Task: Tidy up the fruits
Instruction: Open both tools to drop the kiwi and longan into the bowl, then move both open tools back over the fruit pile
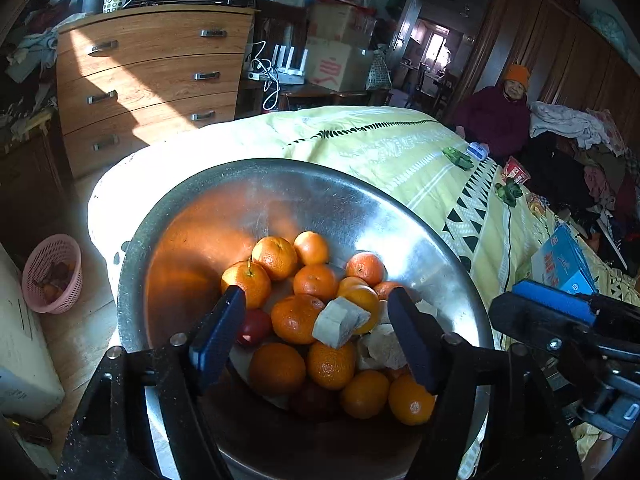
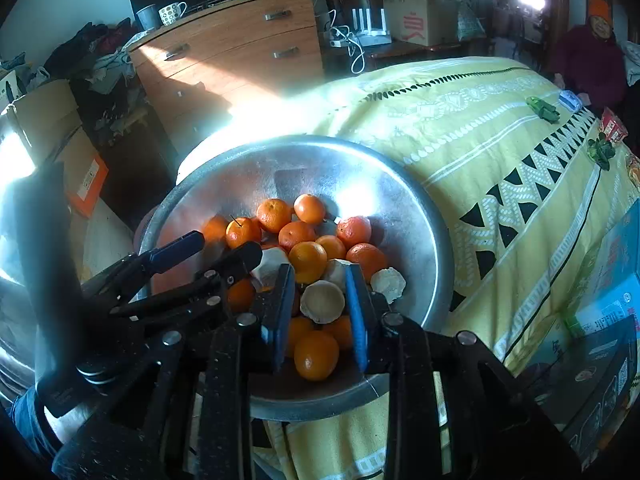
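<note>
The wide dented metal basin rests on the yellow patterned quilt over the bed, holding heaped small orange mandarins. Above the basin, left tongs gape released; right tongs straddle a pale beige lump, seemingly ready to cull it.

Wooden dresser — pink basket.

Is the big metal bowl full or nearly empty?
Partly full: the big metal bowl holds orange tangerines piled at its bottom, with bare metal walls above.
</note>
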Motion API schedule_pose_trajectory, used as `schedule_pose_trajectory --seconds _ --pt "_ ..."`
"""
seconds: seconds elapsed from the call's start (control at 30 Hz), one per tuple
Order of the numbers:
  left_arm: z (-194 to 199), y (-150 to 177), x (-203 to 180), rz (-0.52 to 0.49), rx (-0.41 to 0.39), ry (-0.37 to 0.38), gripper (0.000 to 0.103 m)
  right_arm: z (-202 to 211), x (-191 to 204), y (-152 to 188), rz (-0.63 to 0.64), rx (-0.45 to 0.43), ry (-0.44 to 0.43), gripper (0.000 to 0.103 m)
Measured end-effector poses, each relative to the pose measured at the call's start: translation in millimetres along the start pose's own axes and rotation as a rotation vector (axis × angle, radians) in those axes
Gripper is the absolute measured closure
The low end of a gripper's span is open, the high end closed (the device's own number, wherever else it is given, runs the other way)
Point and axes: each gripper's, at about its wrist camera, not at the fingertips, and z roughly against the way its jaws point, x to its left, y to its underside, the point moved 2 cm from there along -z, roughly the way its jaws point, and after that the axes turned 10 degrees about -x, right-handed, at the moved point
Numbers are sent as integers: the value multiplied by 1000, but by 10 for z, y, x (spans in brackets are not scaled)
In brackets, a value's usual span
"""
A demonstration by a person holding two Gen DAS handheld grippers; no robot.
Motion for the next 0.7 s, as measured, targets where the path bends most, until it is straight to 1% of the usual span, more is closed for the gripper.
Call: schedule_pose_trajectory --seconds 0.03,0.07,0.1,0.13,0.17,0.27,0.4,0.47,0.57,0.7 --pt "15 -3 -21 -7 -2 0 28 71 4 -12 0 -17 4 57" --pt "33 -9 -42 -14 -6 -1 28 162 13 -25 2 -41 8 43" --pt "51 -18 -58 -20 -11 -2 28 269 26 -35 6 -70 12 37" --pt "76 -29 -77 -23 -16 -1 28 383 37 -40 11 -99 16 28" --pt "109 -42 -101 -24 -23 2 28 534 52 -28 17 -135 15 26" --pt "244 -79 -207 -23 -51 18 28 906 50 84 21 -199 5 26" --pt "522 -108 -535 -57 -109 81 28 1400 -134 421 -27 -256 29 26" --pt "665 -102 -792 -83 -132 138 28 1619 -306 647 -67 -273 71 26" --pt "894 -11 -1278 -137 -153 252 28 1840 -557 1003 -125 -274 143 26" --pt "1203 259 -2059 -254 -150 440 28 2005 -982 1563 -238 -218 252 26"
